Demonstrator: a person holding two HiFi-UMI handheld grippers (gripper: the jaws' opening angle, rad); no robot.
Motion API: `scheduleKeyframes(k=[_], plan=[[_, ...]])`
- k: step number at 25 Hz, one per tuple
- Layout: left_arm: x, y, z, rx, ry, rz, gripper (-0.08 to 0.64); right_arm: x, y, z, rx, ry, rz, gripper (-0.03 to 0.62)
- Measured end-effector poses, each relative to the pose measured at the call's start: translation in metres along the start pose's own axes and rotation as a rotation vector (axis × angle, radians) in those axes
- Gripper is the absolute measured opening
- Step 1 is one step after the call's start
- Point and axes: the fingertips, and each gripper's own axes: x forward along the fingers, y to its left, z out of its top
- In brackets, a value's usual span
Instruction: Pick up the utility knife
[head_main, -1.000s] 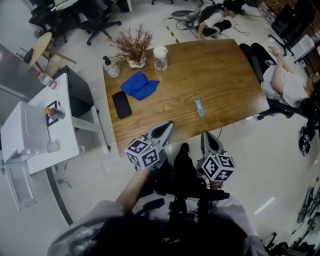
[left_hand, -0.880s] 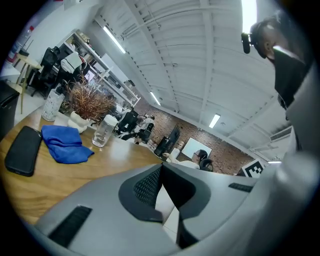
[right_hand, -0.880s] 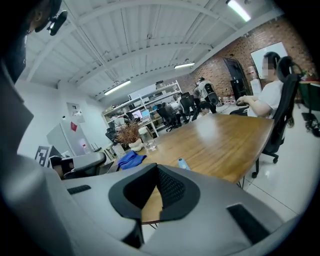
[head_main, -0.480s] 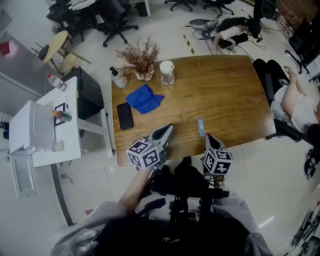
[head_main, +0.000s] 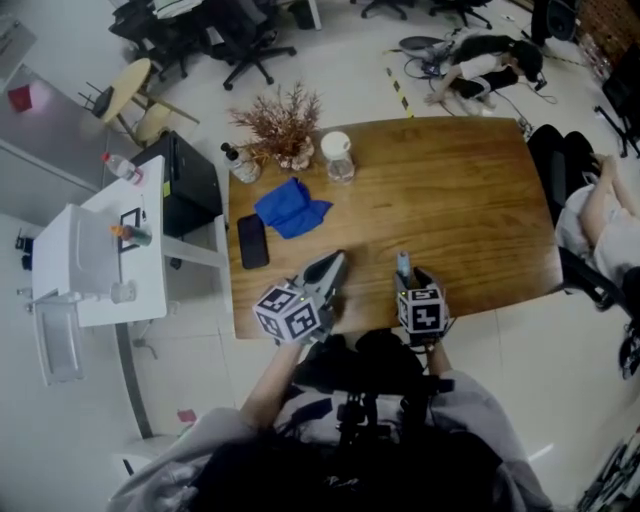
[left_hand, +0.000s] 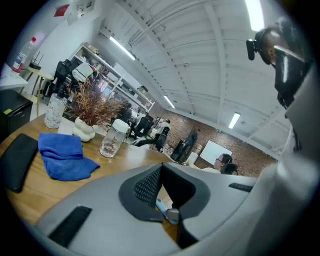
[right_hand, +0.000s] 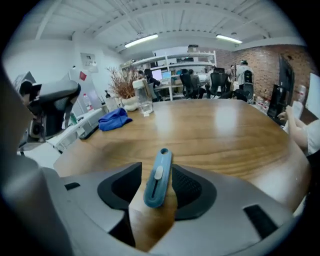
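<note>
Right gripper view: right gripper (right_hand: 156, 170) jaws opening, blue utility knife (right_hand: 158, 179) lying lengthwise between them.
Knife's rest: flat on the wooden table (right_hand: 225, 130), near its front edge.
Left gripper view: left gripper (left_hand: 160, 167) tips pressed together, nothing pinched.
Head view: both grippers over the table's near edge; blue cloth (head_main: 290, 208) and black phone (head_main: 252, 242) well apart, far left.

On the table (head_main: 480, 200) the plant (head_main: 283, 125) stands at the far left corner, the pump bottle (head_main: 243, 165) just left of it and the jar (head_main: 339, 158) just right. The cloth (head_main: 291, 208) lies nearer me, with the phone (head_main: 252, 242) left of it by the table's left edge. The utility knife (right_hand: 158, 182) lies near the front edge, between the opening jaws of my right gripper (head_main: 411, 280); my left gripper (head_main: 336, 260) sits to its left.
</note>
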Motion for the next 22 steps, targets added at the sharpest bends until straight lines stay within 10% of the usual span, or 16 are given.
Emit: scheduleKeyframes(k=[13, 22], plan=[[0.005, 0.008, 0.003, 0.009, 0.016, 0.014, 0.006, 0.024, -0.005, 0.003, 0.008, 0.019, -0.043, 0.153], [0.005, 0.013, 0.005, 0.073, 0.062, 0.016, 0.006, 0.010, -0.005, 0.014, 0.204, -0.054, 0.019, 0.141]])
